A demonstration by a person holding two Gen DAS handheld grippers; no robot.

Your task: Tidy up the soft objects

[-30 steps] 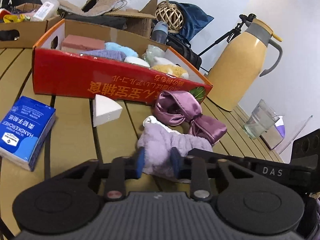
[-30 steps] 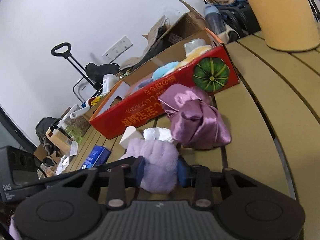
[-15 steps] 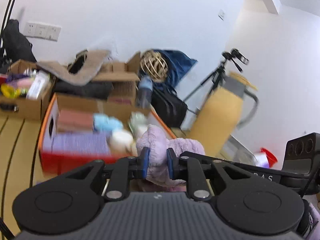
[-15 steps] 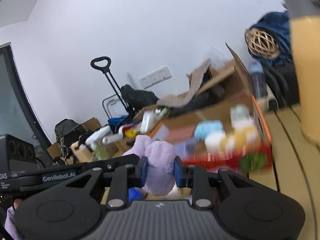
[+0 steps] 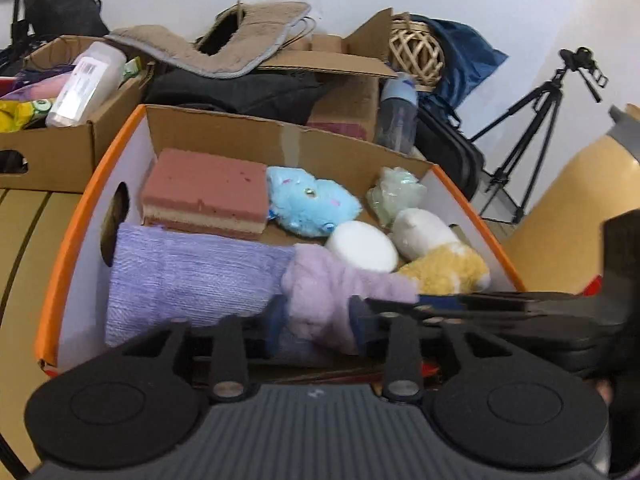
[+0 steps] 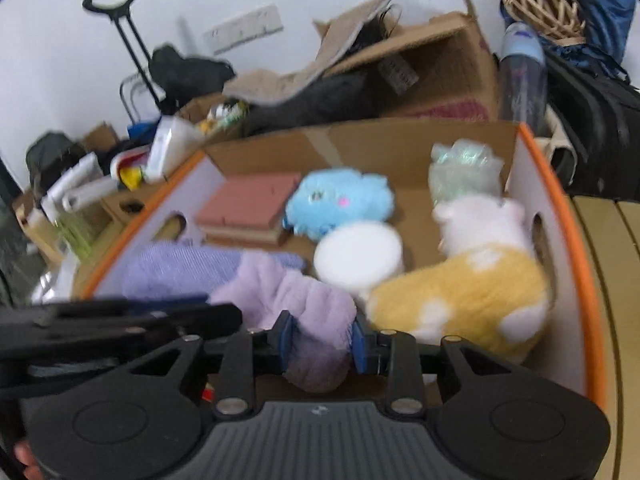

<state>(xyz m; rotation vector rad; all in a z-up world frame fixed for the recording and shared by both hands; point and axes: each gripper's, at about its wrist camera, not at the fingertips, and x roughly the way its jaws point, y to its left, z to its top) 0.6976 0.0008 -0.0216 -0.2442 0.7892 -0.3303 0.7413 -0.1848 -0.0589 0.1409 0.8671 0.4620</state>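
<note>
Now we clamp the fluffy lilac fabric piece [image 5: 320, 296] with both left gripper [image 5: 318, 320] and right gripper [image 6: 320, 340], stretched sideways between them above the orange-rimmed cardboard box [image 5: 60, 248], near its front wall.

Past my jaws, a wicker ball [image 5: 416, 54] sits against a blue bag [image 5: 468, 64], with a capped bottle [image 5: 398, 114] just below it. A black tripod [image 5: 536, 128] stands by the white wall, and a yellow jug [image 5: 568, 220] fills the right edge. A grey-edged tan mat [image 5: 224, 46] drapes over open brown boxes [image 5: 348, 80]. Left, a white bottle [image 5: 86, 88] lies in another carton [image 5: 60, 152] beyond the slatted bench [image 5: 24, 240]. A trolley handle [image 6: 116, 12] rises near a wall socket [image 6: 244, 28].
</note>
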